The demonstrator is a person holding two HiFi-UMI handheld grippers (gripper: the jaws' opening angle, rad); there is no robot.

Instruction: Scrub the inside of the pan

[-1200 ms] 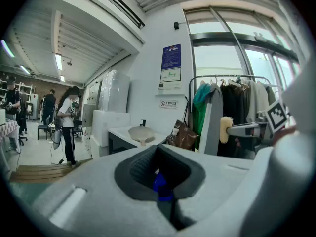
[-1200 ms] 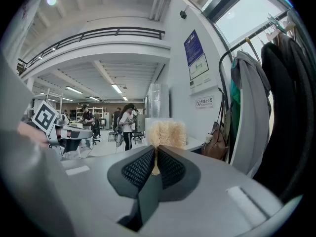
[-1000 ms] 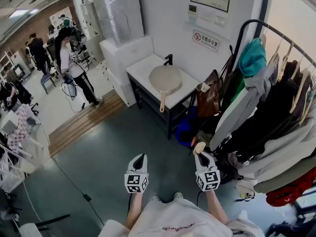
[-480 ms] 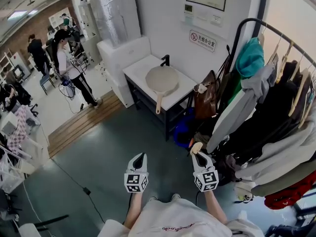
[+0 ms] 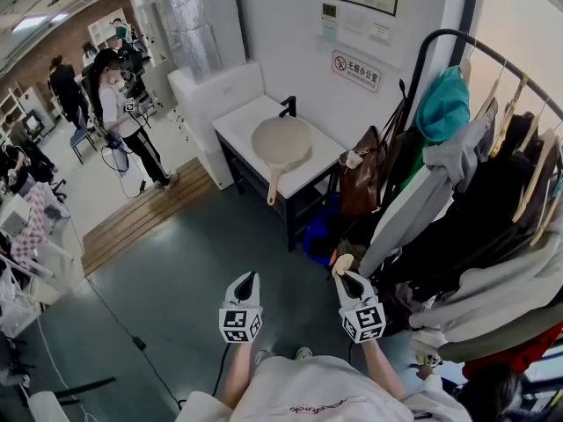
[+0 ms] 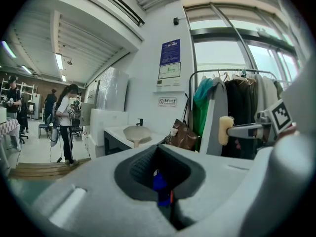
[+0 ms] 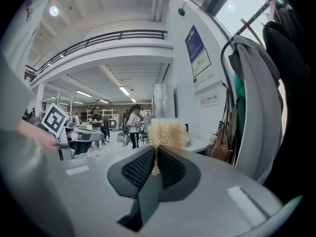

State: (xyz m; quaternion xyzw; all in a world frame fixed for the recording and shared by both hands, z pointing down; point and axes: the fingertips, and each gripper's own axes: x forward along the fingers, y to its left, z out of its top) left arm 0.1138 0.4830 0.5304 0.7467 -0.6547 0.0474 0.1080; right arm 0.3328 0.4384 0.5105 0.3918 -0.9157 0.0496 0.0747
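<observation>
Right hand-held gripper clamps brush; pan apart — on table.

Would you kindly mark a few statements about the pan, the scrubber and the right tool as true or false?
1. The pan lies on the white table by the wall. True.
2. The right tool is shut on a pale scrubber. True.
3. The scrubber touches the pan. False: it is held well short of the table, with open floor between them.
4. The pan's handle points at the wall. False: it points away from the wall, over the table's front edge.
5. The clothes hang on the person's left. False: they hang on the right.
</observation>
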